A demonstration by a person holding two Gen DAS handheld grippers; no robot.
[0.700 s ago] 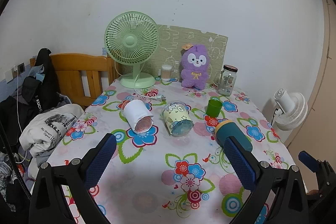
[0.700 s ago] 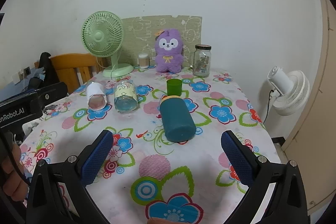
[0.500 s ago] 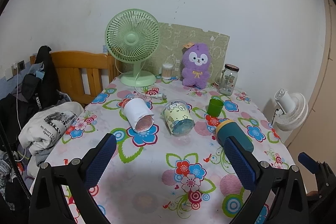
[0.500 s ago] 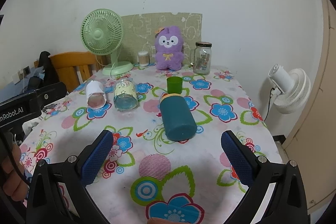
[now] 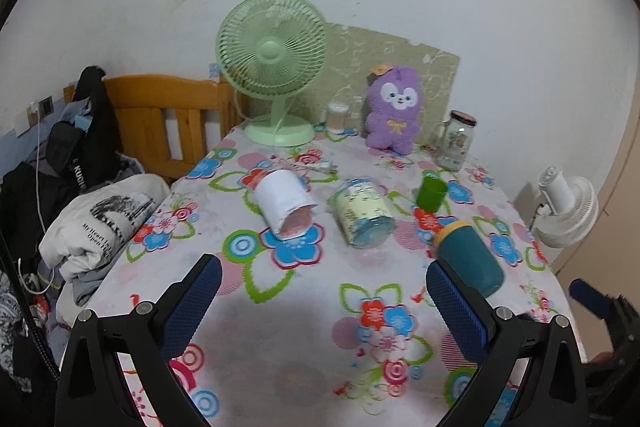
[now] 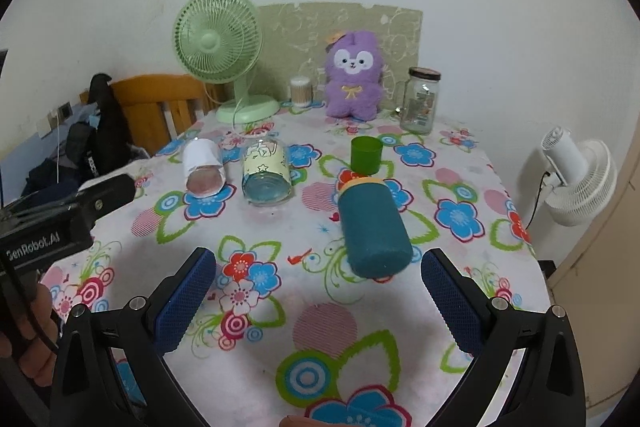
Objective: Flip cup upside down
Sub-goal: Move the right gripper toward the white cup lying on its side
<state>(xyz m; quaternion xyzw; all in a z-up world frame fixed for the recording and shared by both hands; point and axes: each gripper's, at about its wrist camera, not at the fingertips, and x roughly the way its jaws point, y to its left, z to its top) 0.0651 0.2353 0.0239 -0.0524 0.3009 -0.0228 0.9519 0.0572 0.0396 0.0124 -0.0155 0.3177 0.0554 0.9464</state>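
The teal cup (image 6: pixel 374 227) lies sideways, base toward the camera, at 1 o'clock beyond the wide-spread, empty right gripper (image 6: pixel 318 293).

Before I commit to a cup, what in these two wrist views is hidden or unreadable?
- Teal cup, left wrist view: near end hidden behind the left gripper finger.
- Green cup, right wrist view: base hidden by the teal cup.
- Glass jar, both views: label too small to read.
- Right gripper: holds nothing.
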